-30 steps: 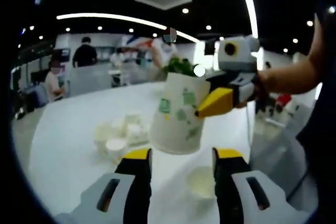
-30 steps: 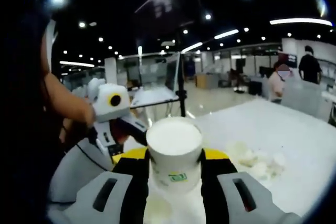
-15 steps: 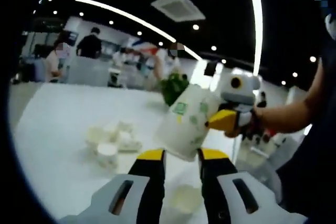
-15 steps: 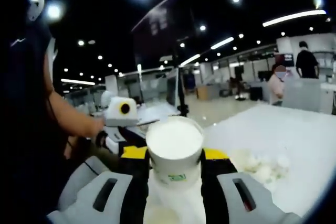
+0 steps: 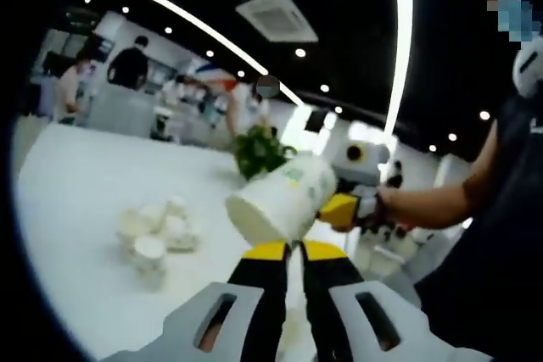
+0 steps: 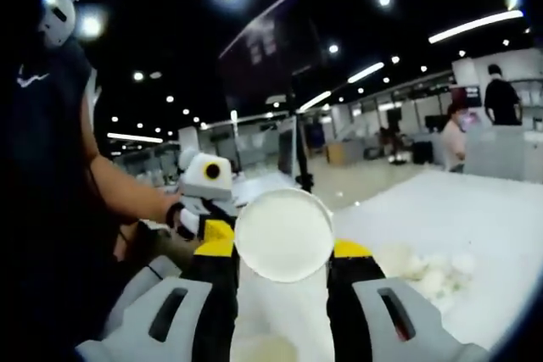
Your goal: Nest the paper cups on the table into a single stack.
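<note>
A white paper cup (image 5: pixel 280 203) with green print hangs tilted in the air, its wide mouth turned down and left. My right gripper (image 5: pixel 342 208) is shut on its narrow end from the right. In the right gripper view the cup (image 6: pixel 282 233) sits between the yellow-tipped jaws, round end toward the camera. My left gripper (image 5: pixel 294 250) has its jaws nearly together just under the cup's rim, with nothing seen between them. It also shows as the left gripper (image 6: pixel 215 228) beside the cup's left edge. A heap of several loose cups (image 5: pixel 154 231) lies on the white table (image 5: pixel 68 175).
A green plant (image 5: pixel 257 152) stands at the table's far side. The person's arm (image 5: pixel 433 201) reaches in from the right. The loose cups (image 6: pixel 428 273) lie to the right on the table (image 6: pixel 462 218). People stand far behind (image 5: pixel 129 65).
My left gripper's jaws have gone from wide apart to nearly together. The held cup has tipped over so its mouth faces the left gripper. Both views have swung with the hands.
</note>
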The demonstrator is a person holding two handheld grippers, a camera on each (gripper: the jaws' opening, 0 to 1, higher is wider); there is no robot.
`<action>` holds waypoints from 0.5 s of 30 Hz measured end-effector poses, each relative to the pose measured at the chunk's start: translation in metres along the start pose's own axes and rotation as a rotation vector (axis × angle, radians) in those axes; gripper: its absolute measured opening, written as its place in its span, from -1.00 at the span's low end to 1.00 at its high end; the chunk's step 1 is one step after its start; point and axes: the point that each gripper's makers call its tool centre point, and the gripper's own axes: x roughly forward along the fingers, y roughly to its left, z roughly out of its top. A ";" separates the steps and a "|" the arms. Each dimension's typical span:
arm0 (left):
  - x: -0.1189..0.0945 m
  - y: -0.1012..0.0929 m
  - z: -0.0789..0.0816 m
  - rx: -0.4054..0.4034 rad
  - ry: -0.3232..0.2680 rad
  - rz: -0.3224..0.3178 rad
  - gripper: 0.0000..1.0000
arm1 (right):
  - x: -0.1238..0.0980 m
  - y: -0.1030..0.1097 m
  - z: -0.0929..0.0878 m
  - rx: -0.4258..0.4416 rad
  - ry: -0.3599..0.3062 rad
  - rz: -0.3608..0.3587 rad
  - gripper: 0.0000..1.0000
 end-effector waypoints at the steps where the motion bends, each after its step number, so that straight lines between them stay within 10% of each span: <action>1: 0.000 -0.003 0.000 0.011 0.008 -0.010 -0.97 | 0.000 0.002 0.000 0.002 0.001 0.004 -0.20; 15: -0.008 -0.011 -0.005 0.101 0.178 -0.062 -1.00 | -0.002 0.003 0.002 0.025 0.029 0.008 -0.11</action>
